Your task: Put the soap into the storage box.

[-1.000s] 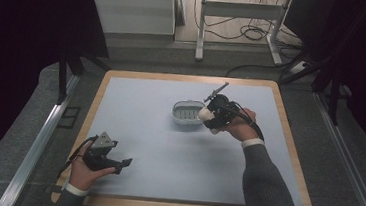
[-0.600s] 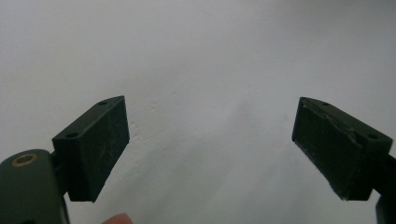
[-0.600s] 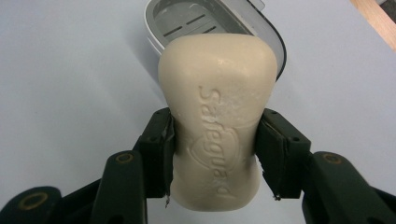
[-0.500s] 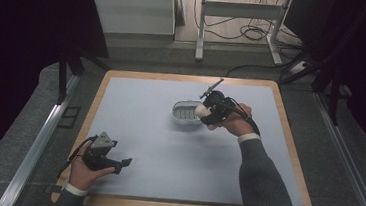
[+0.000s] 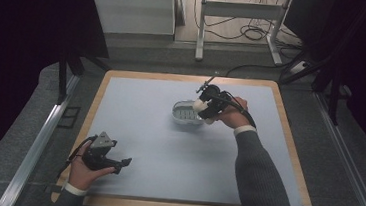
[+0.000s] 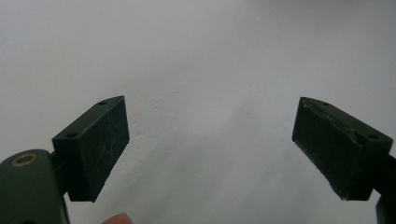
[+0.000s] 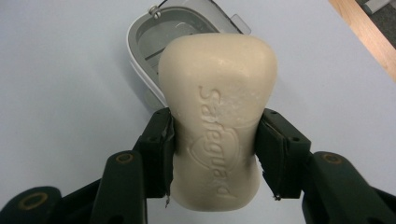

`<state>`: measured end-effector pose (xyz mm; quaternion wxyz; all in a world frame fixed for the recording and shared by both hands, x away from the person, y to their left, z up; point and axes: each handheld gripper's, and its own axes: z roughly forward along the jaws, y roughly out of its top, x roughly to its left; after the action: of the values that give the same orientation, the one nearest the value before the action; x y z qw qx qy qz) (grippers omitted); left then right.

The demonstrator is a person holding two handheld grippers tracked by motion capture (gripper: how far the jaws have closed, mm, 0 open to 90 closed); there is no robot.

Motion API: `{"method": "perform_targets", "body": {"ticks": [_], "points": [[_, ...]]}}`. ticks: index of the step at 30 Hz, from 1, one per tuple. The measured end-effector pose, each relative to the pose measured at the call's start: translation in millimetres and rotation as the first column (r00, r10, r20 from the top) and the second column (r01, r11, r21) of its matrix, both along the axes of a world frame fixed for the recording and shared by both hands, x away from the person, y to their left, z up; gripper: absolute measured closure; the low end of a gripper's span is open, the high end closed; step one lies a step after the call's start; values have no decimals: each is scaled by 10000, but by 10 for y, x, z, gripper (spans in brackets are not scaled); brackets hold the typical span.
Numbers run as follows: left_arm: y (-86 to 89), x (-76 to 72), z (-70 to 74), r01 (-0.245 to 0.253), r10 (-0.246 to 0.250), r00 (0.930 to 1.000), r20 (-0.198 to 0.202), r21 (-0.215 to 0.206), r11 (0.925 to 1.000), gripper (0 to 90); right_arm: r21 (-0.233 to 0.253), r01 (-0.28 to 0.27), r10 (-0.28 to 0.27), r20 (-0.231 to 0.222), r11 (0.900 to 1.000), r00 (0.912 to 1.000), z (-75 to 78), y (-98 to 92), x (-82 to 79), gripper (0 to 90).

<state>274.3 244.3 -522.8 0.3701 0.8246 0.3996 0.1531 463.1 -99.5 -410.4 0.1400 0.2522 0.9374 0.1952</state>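
Soap bar held over the dish, ready to be lowered in

Soap (image 7: 217, 123) is pinched across its narrow waist by the jaws of the right gripper (image 5: 206, 107), one pad on each side, lettering face toward the camera. In the high view the bar hangs just above the right end of the soap dish (image 5: 186, 113), which sits a little right of the middle of the desk (image 5: 135, 104). In the right gripper view the dish's grey ribbed hollow (image 7: 175, 32) shows beyond the far end of the bar, so the bar does not look centred over the opening yet.

To do this step well, I would carry the bar a little further over the hollow so that its long axis lines up with the long axis of the dish, then lower it flat until it rests on the ribs before letting the jaws part. The grip is on a smooth, rounded surface, so a slow descent without twisting seems wise; opening while the bar is tilted could tip it onto the rim or nudge the light dish along the desk.

The left gripper (image 5: 103, 155) rests at the near left of the desk, jaws spread wide with bare surface between them.

Compared with a second ago, the right gripper has moved slightly toward the far side and closer over the dish. The dish and the left hand lie as they did.
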Motion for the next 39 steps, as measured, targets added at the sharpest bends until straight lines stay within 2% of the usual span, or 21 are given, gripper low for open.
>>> {"method": "perform_targets", "body": {"ticks": [12,28,39], "points": [[5,0,1,4,-4,10000,23,-24,10000,114,-119,-176,177,95,9998,9998,0,117,169,496],[-3,2,-6,43,-43,10000,-10,28,10000,115,-435,-797,809,268,9959,9964,-68,267,297,496],[2,1,-4,18,-18,10000,15,12,10000,114,-1082,-1350,1396,355,9849,9896,-243,413,326,494]]}}
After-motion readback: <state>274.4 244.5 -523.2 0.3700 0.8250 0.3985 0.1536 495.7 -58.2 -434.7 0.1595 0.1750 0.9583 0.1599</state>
